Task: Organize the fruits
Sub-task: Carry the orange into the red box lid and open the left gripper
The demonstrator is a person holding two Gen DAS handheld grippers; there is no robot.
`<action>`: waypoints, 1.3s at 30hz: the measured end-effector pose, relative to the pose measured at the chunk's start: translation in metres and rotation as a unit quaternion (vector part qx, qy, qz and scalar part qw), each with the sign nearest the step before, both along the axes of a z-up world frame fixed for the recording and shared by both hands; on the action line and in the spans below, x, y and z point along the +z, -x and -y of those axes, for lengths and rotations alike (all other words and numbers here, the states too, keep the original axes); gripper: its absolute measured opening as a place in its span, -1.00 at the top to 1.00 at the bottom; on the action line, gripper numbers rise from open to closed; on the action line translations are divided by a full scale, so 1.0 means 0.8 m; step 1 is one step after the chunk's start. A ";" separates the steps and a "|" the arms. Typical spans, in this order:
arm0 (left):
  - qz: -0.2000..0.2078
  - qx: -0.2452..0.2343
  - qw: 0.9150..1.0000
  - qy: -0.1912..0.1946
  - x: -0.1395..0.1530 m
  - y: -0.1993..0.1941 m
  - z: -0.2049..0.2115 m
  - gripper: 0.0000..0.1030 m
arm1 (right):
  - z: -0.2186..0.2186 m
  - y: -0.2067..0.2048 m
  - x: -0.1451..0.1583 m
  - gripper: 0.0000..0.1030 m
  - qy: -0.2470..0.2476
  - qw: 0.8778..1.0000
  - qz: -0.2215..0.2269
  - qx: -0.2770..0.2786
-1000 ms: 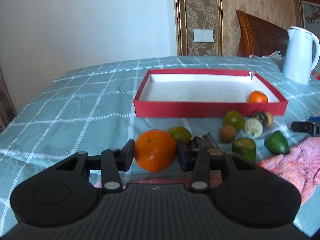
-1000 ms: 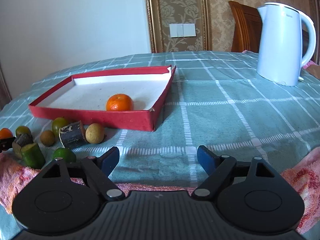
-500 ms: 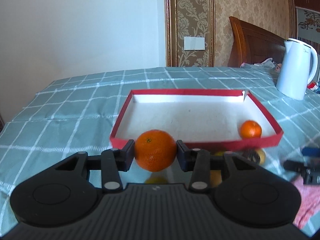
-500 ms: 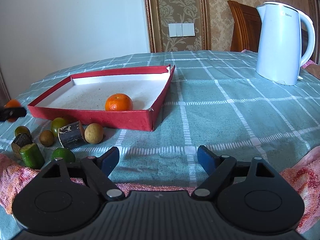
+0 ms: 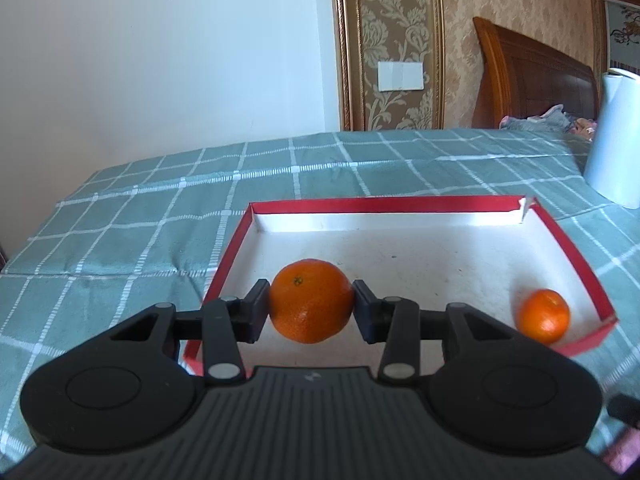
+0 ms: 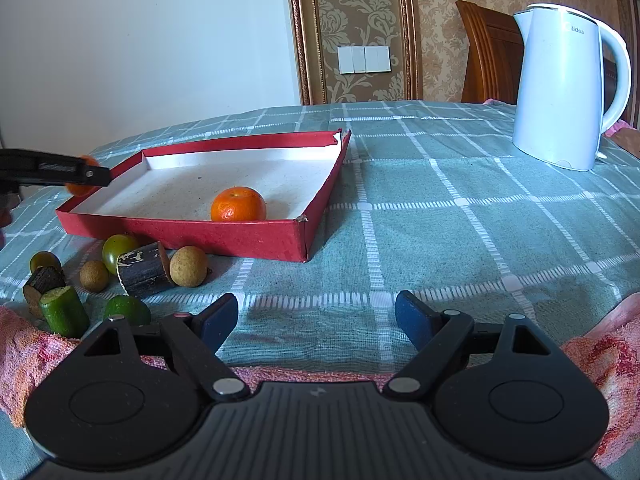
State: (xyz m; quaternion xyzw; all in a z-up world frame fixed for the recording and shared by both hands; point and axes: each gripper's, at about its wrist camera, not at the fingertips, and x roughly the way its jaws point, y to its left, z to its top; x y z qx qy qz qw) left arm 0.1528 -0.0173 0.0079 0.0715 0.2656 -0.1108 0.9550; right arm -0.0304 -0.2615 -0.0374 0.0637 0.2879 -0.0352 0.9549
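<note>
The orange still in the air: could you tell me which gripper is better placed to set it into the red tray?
Left. The left gripper already grips the orange over the red tray; the right gripper is open, empty, off the tray.

An orange point(image 5: 311, 301), round and bright, sits pinched between my left fingers point(image 5: 256, 311) above the near-left corner of the red tray point(image 5: 568, 248). A smaller orange point(image 5: 544, 315) rests inside the tray's near-right corner. Green limes point(image 6: 126, 309), brown longans point(image 6: 188, 266) and cut cane pieces point(image 6: 143, 269) lie loose on the table just before the tray.
</note>
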 end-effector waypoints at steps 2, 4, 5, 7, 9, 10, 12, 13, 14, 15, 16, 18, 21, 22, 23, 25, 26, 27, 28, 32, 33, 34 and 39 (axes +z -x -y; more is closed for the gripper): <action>-0.008 0.004 1.000 0.005 -0.004 -0.011 0.001 0.22 | 0.000 0.000 0.000 -0.67 0.001 1.000 0.000 0.000; -0.017 0.007 1.000 0.006 -0.008 -0.021 0.002 0.22 | 0.000 0.000 0.000 -0.67 0.001 1.000 0.000 0.000; -0.020 0.009 1.000 0.003 -0.011 -0.025 0.002 0.22 | 0.000 0.000 0.000 -0.67 0.001 1.000 -0.001 0.000; -0.022 0.013 1.000 -0.001 -0.015 -0.031 0.004 0.22 | 0.000 0.000 0.000 -0.67 0.001 1.000 -0.001 0.000; -0.027 0.016 1.000 -0.001 -0.018 -0.037 0.003 0.22 | 0.000 0.000 0.000 -0.68 0.002 1.000 -0.001 0.001; -0.029 0.016 0.999 -0.001 -0.020 -0.039 0.004 0.22 | -0.001 0.000 0.000 -0.68 0.003 1.000 -0.001 0.001; -0.033 0.018 0.999 -0.002 -0.024 -0.043 0.004 0.22 | -0.002 0.000 0.000 -0.68 0.004 1.000 -0.002 0.002; -0.036 0.019 0.999 -0.002 -0.026 -0.045 0.004 0.22 | -0.001 -0.001 -0.001 -0.68 0.004 1.000 -0.002 0.003; -0.039 0.020 0.999 -0.002 -0.028 -0.046 0.004 0.22 | -0.002 -0.001 -0.001 -0.68 0.005 1.000 -0.003 0.003; -0.043 0.020 0.999 0.000 -0.029 -0.047 0.003 0.22 | -0.001 -0.001 0.000 -0.68 0.005 1.000 -0.003 0.003; -0.044 0.020 0.999 0.007 -0.028 -0.048 0.001 0.22 | -0.001 -0.002 0.000 -0.68 0.005 1.000 -0.003 0.003; -0.046 0.020 0.999 0.008 -0.029 -0.049 -0.001 0.22 | -0.001 -0.001 0.000 -0.69 0.005 1.000 -0.003 0.003; -0.053 0.019 0.998 0.004 -0.030 -0.051 -0.001 0.22 | -0.001 -0.001 0.000 -0.69 0.005 1.000 -0.003 0.003; -0.056 0.020 0.998 0.004 -0.030 -0.052 -0.001 0.22 | -0.001 -0.001 0.000 -0.69 0.005 1.000 -0.003 0.003; -0.059 0.020 0.998 0.003 -0.030 -0.053 -0.001 0.22 | -0.001 -0.001 0.000 -0.69 0.005 1.000 -0.003 0.003; -0.063 0.021 0.998 0.000 -0.031 -0.055 -0.002 0.22 | -0.001 -0.001 0.000 -0.69 0.005 1.000 -0.003 0.003; -0.065 0.020 0.998 -0.001 -0.032 -0.055 -0.002 0.22 | -0.001 -0.001 0.000 -0.69 0.004 1.000 -0.003 0.003; -0.066 0.019 0.998 -0.003 -0.032 -0.056 -0.002 0.22 | -0.001 -0.001 0.000 -0.69 0.005 1.000 -0.003 0.003; -0.066 0.018 0.998 -0.005 -0.032 -0.056 -0.001 0.22 | -0.001 -0.001 0.000 -0.69 0.005 1.000 -0.003 0.003; -0.064 0.017 0.998 -0.017 -0.032 -0.055 0.003 0.22 | -0.001 -0.002 0.000 -0.69 0.005 1.000 -0.003 0.003; -0.064 0.018 0.998 -0.017 -0.032 -0.055 0.002 0.22 | -0.001 -0.002 0.000 -0.69 0.005 1.000 -0.003 0.003; -0.065 0.019 0.998 -0.016 -0.032 -0.055 0.003 0.22 | -0.001 -0.002 0.000 -0.69 0.005 1.000 -0.003 0.003; -0.066 0.021 0.997 -0.022 -0.032 -0.054 0.005 0.18 | -0.001 -0.001 0.000 -0.69 0.005 1.000 -0.003 0.003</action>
